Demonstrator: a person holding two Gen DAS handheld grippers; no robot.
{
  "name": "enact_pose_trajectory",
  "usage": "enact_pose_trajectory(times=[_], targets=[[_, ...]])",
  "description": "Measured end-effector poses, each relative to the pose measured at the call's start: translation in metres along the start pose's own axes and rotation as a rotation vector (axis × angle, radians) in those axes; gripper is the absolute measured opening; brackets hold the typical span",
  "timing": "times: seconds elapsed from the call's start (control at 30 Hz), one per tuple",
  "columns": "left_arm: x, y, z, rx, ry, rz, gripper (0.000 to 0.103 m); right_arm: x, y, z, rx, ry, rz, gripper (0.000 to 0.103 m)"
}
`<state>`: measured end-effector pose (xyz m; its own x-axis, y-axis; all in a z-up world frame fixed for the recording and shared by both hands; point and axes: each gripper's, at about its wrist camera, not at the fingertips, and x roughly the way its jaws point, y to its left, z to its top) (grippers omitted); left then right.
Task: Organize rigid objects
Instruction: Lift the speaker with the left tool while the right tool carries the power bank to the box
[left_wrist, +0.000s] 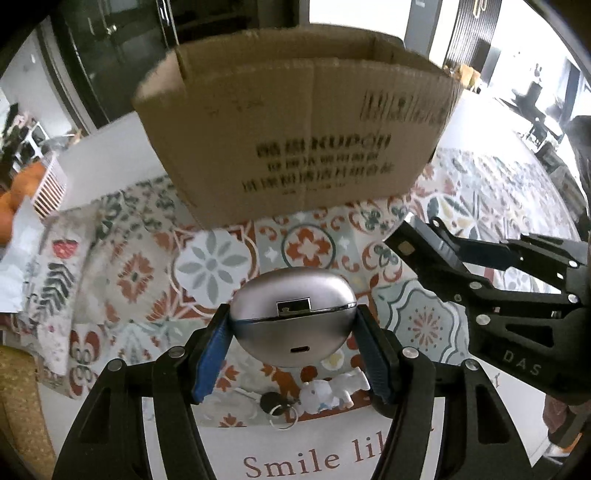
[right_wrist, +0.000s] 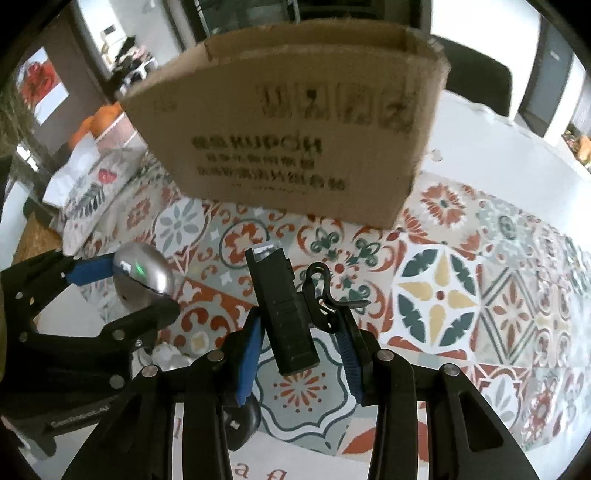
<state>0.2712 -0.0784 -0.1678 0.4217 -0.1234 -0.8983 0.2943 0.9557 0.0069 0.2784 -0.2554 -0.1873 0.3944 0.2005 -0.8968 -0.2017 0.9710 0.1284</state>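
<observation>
My left gripper (left_wrist: 293, 314) is shut on a silver oval earbud case (left_wrist: 291, 332), whose two sides are pressed by the blue pads (left_wrist: 212, 354). The case hangs above the patterned tablecloth (left_wrist: 306, 247), with a brown cardboard box (left_wrist: 295, 129) just beyond it. In the right wrist view my right gripper (right_wrist: 299, 317) is shut on a black rectangular device (right_wrist: 284, 306) that has a black wire clip (right_wrist: 321, 291) on its side. The box (right_wrist: 288, 147) stands ahead of it. The left gripper (right_wrist: 136, 288) with the case (right_wrist: 147, 273) shows at the left. The right gripper (left_wrist: 454, 258) shows at the right of the left wrist view.
Under the left gripper a small white astronaut keychain (left_wrist: 332, 395) with a metal ring lies by a white card (left_wrist: 295, 454) printed "Smile". A pink striped basket (left_wrist: 50, 188) and orange fruit (left_wrist: 22, 184) sit at the far left. Dark chairs (right_wrist: 476, 74) stand behind the table.
</observation>
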Motion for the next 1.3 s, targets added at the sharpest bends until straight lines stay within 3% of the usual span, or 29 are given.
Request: enact_pose_trajectory(times=[0.77,1.3], targets=[[-0.109,0.005,0.045,0.009,-0.292,0.014,0.065,-0.126,0.025,0.030,0.051,-0.316,-0.056,0.040],[-0.136,0.022,0.099,-0.021,-0.373,0.004,0.065,-0.156,0.034,0.084,0.056,-0.410,-0.074,0.041]])
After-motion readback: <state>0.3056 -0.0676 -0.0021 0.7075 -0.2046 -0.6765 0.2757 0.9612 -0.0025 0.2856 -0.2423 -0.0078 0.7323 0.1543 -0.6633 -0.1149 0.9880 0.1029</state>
